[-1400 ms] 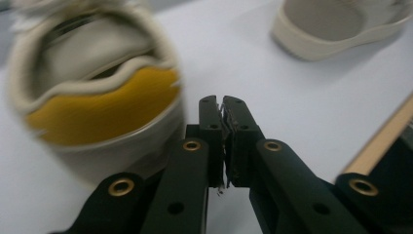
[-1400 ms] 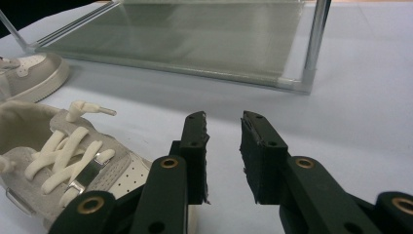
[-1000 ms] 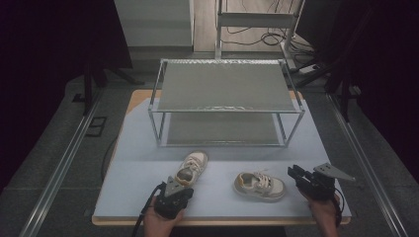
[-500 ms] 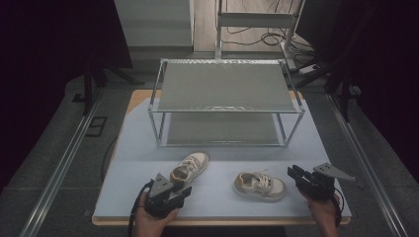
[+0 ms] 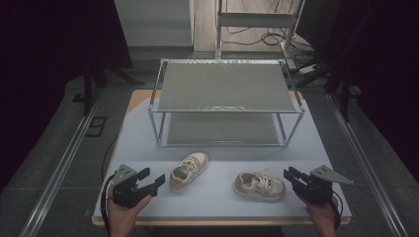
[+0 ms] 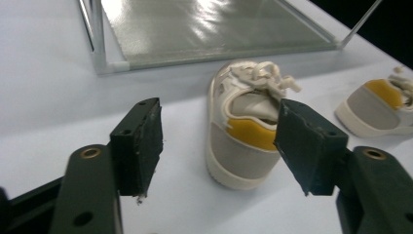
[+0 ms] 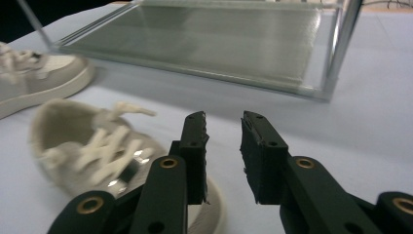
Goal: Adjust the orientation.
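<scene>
My left gripper (image 5: 154,179) sits near the front left corner of the table (image 5: 217,202), and its jaws have just been opening. They stand wide now with nothing pinched; in the left gripper view the heel of the left shoe (image 6: 248,122) lies beyond the pads, in line with the gap but untouched. That shoe rests a little left of the table's middle, toe angled toward the rack (image 5: 225,106), heel toward me. My right gripper (image 5: 290,174) waits near the front right corner, jaws set narrow with a clear gap and nothing between them. The right shoe (image 5: 259,185) lies on its sole just beside it, toe pointing at it and heel toward the table's middle.

To my mind the step is to take up the left shoe for shelving. I want to bring the open jaws forward low over the table, straddle the heel collar with one pad on each side wall, and close on the stiff counter rather than the laces (image 6: 263,73), which would slip. A lift should clear the rack's front rail before going in.

Counted: two shoes, both on the table's front half; one rack with two shelves, both bare, standing toward the back edge; two grippers.
</scene>
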